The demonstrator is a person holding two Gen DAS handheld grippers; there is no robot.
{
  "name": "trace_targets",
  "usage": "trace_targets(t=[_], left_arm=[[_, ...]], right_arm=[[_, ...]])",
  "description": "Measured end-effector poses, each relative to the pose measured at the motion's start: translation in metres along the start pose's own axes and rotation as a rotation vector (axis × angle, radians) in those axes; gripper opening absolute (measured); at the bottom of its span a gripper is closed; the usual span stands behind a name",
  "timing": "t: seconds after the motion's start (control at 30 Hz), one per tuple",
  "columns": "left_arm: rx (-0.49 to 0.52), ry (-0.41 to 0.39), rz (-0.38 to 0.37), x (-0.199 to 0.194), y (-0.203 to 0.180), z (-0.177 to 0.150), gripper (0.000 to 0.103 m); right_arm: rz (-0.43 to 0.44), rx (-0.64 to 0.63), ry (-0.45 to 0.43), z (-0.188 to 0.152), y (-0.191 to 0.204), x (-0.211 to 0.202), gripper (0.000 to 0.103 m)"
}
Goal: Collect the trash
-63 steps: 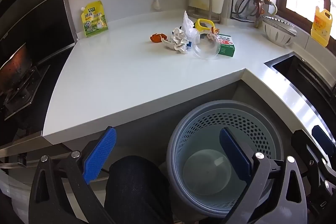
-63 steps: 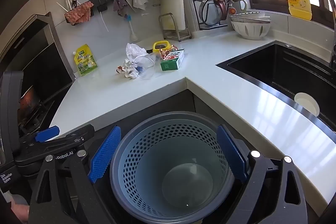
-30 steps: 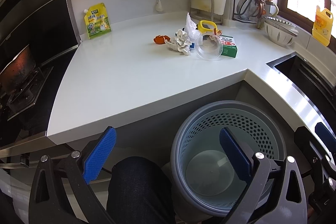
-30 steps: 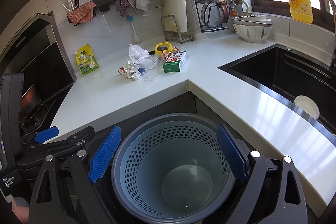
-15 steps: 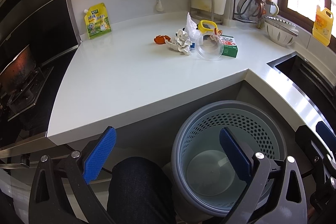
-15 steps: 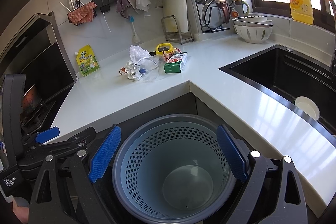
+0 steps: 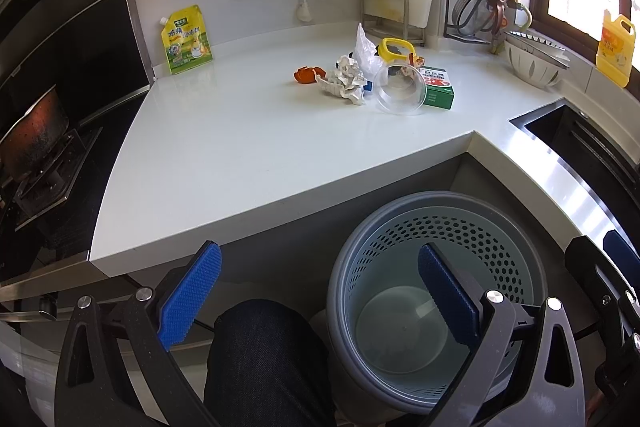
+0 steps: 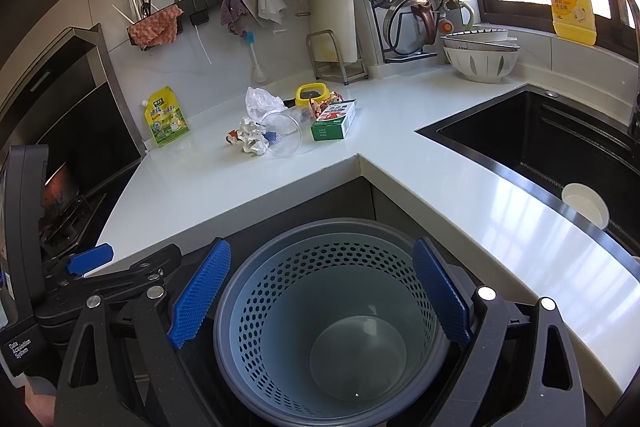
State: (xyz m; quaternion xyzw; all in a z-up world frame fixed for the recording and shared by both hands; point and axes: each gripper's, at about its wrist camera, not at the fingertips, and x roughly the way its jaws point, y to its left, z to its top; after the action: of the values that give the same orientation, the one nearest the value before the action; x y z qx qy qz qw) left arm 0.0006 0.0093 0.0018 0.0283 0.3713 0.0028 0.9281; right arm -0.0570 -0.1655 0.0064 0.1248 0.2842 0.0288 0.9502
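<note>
A pile of trash lies on the white counter (image 7: 240, 147): crumpled paper (image 7: 345, 85), a clear plastic cup (image 7: 401, 89) on its side, a green carton (image 7: 438, 91), a clear plastic bag (image 7: 366, 49), an orange scrap (image 7: 306, 75). The pile also shows in the right wrist view, with the cup (image 8: 285, 134) and the carton (image 8: 334, 125). A grey perforated bin (image 7: 434, 291) stands on the floor below the counter corner; it looks empty (image 8: 332, 323). My left gripper (image 7: 320, 299) and my right gripper (image 8: 320, 295) are both open and empty, above the bin, well short of the pile.
A yellow-lidded container (image 7: 394, 51) stands behind the pile. A yellow-green pouch (image 7: 186, 41) leans on the back wall. A stove (image 7: 36, 147) is at the left, a black sink (image 8: 540, 143) at the right, with bowls (image 8: 480, 57) and a dish rack behind. A knee (image 7: 264, 359) is below.
Both views have crept slightly toward the counter. Both grippers have stayed open and nothing on the counter has moved.
</note>
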Motion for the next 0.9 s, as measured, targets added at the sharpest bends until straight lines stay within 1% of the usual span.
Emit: trace_targets(t=[0.9], left_arm=[[-0.005, -0.001, 0.005, -0.0004, 0.0035, -0.0026, 0.097]], right_arm=[[0.005, 0.002, -0.001, -0.0012, 0.0003, 0.0003, 0.088]])
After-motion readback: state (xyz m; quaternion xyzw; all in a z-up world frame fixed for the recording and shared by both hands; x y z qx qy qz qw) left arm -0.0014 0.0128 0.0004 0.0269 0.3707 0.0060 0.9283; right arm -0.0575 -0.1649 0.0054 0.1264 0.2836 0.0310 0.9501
